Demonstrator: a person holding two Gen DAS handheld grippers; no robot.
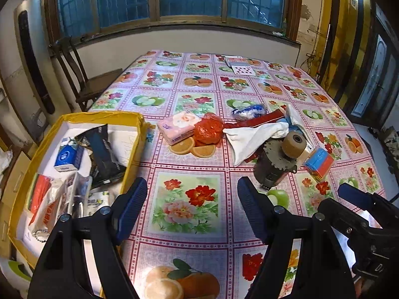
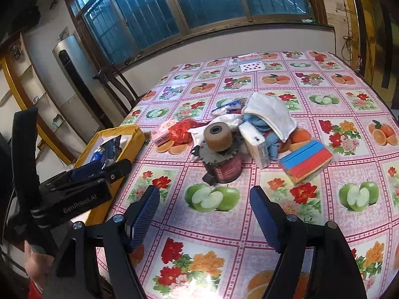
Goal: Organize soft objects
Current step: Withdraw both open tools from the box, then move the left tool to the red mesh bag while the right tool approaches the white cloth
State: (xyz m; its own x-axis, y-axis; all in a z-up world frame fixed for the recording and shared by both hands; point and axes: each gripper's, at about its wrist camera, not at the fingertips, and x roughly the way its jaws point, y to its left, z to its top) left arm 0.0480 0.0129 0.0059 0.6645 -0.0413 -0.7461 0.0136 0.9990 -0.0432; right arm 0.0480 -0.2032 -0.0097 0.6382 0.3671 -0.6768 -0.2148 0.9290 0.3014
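Both the left gripper (image 1: 192,206) and the right gripper (image 2: 204,214) hung wide open over the table (image 1: 189,226), holding nothing. The soft things lay in a heap mid-table: a white cloth (image 1: 251,137), a pink tissue pack (image 1: 178,127) and a red bag (image 1: 208,129), all light and squashy, best pinched at a loose edge. The yellow box (image 1: 74,118) sat left, its near end cut off, and the blue rag (image 2: 259,124) was mostly hidden
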